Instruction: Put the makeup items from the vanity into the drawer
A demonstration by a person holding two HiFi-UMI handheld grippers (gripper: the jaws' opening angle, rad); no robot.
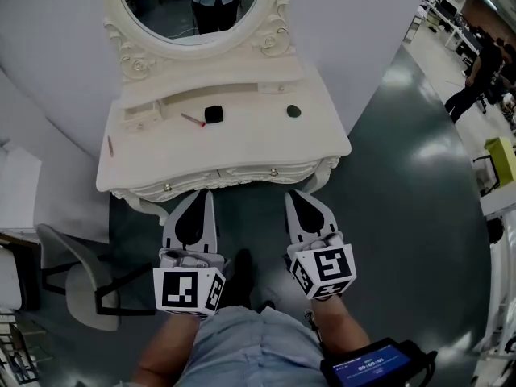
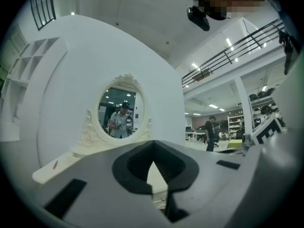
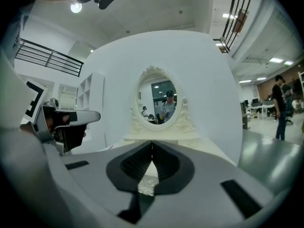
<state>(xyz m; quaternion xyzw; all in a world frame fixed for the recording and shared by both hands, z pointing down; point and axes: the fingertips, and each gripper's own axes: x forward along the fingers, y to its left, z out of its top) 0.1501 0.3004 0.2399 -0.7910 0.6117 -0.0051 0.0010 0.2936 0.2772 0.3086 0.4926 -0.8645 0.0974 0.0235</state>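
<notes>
— On the counter, well back from the shut drawer: black compact, pink stick just beside, dark round item apart at right.
— Before it, left gripper and right gripper: jaws of both closed, empty.

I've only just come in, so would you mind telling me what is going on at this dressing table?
A person stands facing the white vanity with the left gripper and right gripper held just short of its front edge. Both are shut and empty. The makeup lies on top, untouched: a black compact, a thin pink pencil, a dark round item and a thin stick near the left edge. The drawer looks closed.
</notes>
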